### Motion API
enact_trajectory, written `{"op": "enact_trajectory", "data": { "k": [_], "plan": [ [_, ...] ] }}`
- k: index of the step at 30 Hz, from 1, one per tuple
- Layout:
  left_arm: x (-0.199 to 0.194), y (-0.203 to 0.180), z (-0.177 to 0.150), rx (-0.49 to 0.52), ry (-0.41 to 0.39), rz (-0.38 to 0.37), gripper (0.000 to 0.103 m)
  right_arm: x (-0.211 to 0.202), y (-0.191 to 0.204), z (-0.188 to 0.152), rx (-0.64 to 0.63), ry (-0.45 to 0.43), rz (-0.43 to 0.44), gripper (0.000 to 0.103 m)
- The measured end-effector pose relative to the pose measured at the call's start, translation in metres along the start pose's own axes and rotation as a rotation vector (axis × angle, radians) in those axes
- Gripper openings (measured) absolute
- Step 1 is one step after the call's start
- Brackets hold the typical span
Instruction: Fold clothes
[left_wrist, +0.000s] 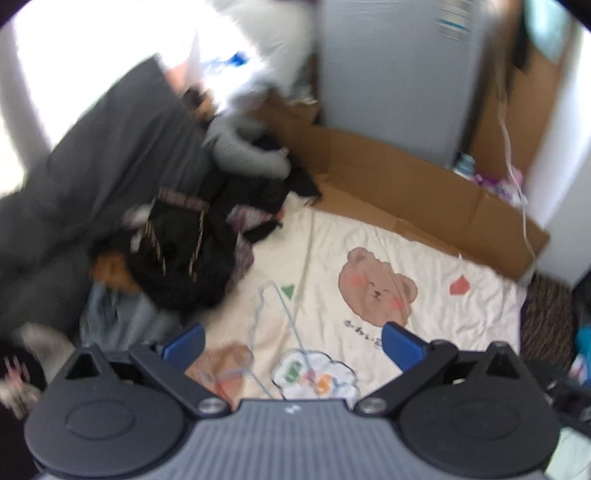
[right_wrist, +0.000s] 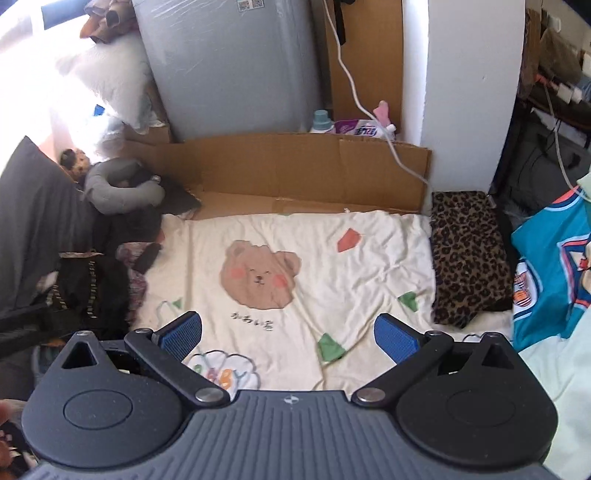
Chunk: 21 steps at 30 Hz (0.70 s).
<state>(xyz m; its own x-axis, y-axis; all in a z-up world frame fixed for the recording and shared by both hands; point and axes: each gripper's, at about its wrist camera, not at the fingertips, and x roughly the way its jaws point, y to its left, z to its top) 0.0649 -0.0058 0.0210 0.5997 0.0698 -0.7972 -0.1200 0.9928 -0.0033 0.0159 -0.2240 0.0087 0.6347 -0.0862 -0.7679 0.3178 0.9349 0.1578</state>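
A pile of dark unfolded clothes (left_wrist: 184, 254) lies at the left edge of a cream bear-print sheet (left_wrist: 424, 317); the pile also shows in the right wrist view (right_wrist: 88, 291). A folded leopard-print garment (right_wrist: 467, 258) rests at the sheet's (right_wrist: 369, 266) right edge, beside a teal jersey (right_wrist: 550, 273). My left gripper (left_wrist: 293, 345) is open and empty above the sheet, to the right of the pile. My right gripper (right_wrist: 288, 338) is open and empty above the sheet's near part.
A cardboard sheet (right_wrist: 295, 173) stands along the far side, before a grey appliance (right_wrist: 229, 66) and a white pillar (right_wrist: 469, 92). A dark grey cushion (left_wrist: 92, 177) and grey neck pillow (right_wrist: 118, 184) lie at left. A white cable (right_wrist: 369, 110) hangs down. Detergent bottles (right_wrist: 351, 125) stand behind the cardboard.
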Motion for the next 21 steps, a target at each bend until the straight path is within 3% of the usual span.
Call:
{"op": "enact_trajectory", "data": {
  "k": [4,6,10,17,21],
  "plan": [
    [0.003,-0.006,-0.003,0.136,-0.106,0.070,0.103,0.002,0.013,-0.007,0.001,-0.028,-0.010,0.103],
    [0.009,-0.001,-0.008,0.124,-0.119,0.087,0.103,0.000,0.021,-0.011,-0.014,-0.043,-0.020,0.103],
    [0.021,0.002,-0.018,0.115,-0.033,0.099,0.103,0.002,0.033,-0.023,-0.012,-0.014,-0.012,0.103],
    [0.023,-0.002,-0.032,0.164,-0.024,0.066,0.103,0.012,0.036,-0.042,-0.043,0.053,-0.007,0.103],
    [0.040,0.001,-0.039,0.147,0.062,0.065,0.103,0.024,0.033,-0.046,-0.048,0.086,-0.042,0.103]
  ]
}}
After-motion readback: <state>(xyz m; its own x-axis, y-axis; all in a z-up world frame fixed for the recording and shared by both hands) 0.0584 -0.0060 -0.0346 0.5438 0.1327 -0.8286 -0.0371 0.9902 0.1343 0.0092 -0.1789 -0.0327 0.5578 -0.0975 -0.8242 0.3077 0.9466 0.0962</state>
